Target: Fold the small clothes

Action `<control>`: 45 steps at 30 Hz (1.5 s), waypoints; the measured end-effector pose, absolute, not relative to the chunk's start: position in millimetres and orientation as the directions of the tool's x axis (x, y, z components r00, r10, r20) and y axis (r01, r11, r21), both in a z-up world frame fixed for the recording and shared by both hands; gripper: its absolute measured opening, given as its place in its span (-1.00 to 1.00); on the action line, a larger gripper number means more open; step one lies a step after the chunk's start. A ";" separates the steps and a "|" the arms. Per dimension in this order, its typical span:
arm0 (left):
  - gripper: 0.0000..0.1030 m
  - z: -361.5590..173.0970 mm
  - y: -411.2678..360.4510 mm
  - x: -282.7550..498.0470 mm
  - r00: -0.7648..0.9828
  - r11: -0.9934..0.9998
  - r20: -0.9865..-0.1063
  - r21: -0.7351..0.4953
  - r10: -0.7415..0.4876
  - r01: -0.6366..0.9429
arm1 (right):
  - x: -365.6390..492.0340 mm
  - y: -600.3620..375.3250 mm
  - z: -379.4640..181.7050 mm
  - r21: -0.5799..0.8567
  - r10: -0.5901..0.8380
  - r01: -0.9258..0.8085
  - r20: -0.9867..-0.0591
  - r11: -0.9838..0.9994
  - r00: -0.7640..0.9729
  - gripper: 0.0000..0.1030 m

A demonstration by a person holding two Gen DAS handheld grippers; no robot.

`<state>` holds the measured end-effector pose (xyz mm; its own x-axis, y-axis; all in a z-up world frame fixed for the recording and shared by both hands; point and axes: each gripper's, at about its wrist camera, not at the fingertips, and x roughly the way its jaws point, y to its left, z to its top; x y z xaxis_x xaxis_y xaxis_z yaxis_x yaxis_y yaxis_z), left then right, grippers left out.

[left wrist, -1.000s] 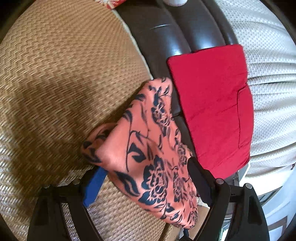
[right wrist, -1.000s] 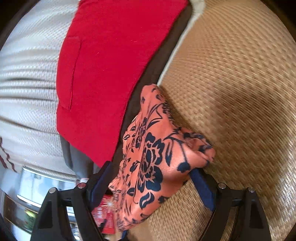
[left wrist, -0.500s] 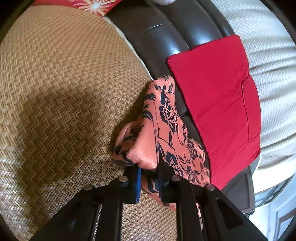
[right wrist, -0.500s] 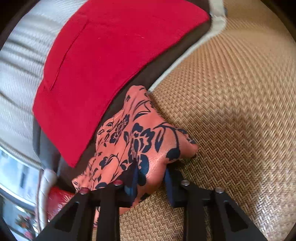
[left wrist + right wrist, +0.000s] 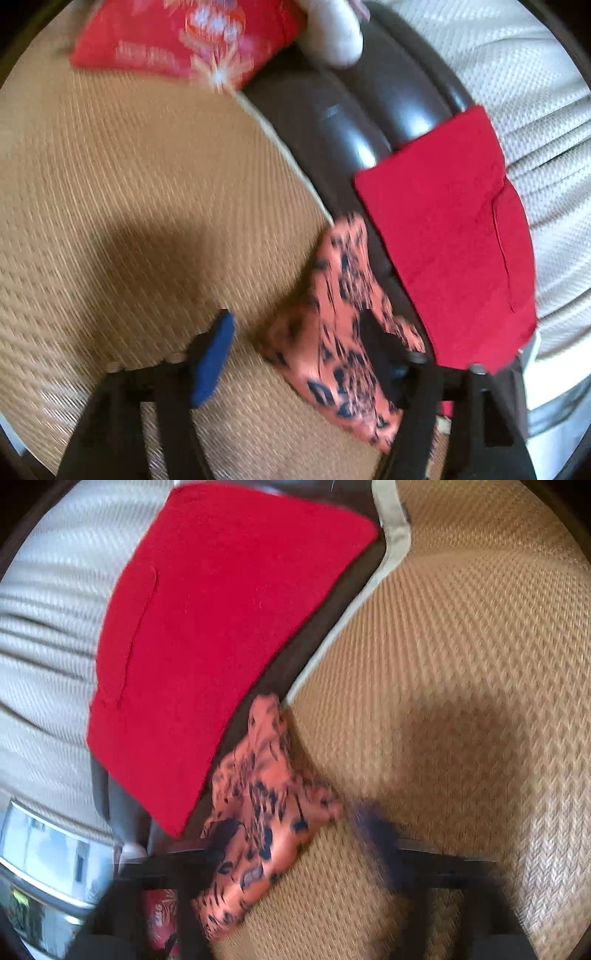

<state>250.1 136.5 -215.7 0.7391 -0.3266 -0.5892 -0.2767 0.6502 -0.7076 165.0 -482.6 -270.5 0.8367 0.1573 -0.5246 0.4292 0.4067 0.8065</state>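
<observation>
An orange garment with dark blue flowers [image 5: 343,325] lies bunched at the edge of a woven tan mat [image 5: 147,221], next to a folded red garment [image 5: 443,258]. My left gripper [image 5: 295,354] is open, its fingers either side of the orange garment's end. In the right wrist view the orange garment [image 5: 266,812] lies between the spread fingers of my right gripper [image 5: 295,834], which is open. The red garment [image 5: 221,627] lies flat beyond it. Both views are blurred by motion.
A dark brown leather sofa edge [image 5: 369,122] runs beside the mat [image 5: 461,664]. A white textured cover [image 5: 535,110] lies under the red garment. A red printed cushion [image 5: 184,40] and a white plush thing [image 5: 332,33] sit at the far end.
Both grippers were shut on the orange garment half a second ago. Both have now opened and let it go, and it lies on the mat's edge.
</observation>
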 end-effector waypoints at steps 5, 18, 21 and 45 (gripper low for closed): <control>0.43 -218.7 121.8 276.1 0.713 0.699 -0.590 -0.687 -0.379 -0.198 | 196.6 -478.4 -258.5 0.791 0.150 0.351 -0.478 0.501 0.865 0.77; 0.07 -238.6 44.3 303.9 0.600 0.964 -0.773 -0.267 -0.205 -0.015 | 267.1 -418.1 -274.1 0.485 0.120 0.353 -0.707 0.800 0.697 -0.18; -0.24 -239.7 46.5 301.7 0.589 0.963 -0.780 -0.270 -0.213 -0.009 | 264.6 -398.4 -269.6 0.347 0.059 0.326 -0.759 0.879 0.649 -0.25; -0.35 -214.5 159.9 166.9 0.577 0.901 -0.716 -0.425 -0.392 0.085 | 75.7 -430.9 -202.5 0.386 -0.106 0.427 -0.629 0.817 0.770 0.25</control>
<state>166.9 159.9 -214.5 0.5774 -0.3918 -0.7163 0.0846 0.9013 -0.4248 75.7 -430.9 -202.5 0.7704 -0.1057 -0.6288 0.4274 0.8174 0.3862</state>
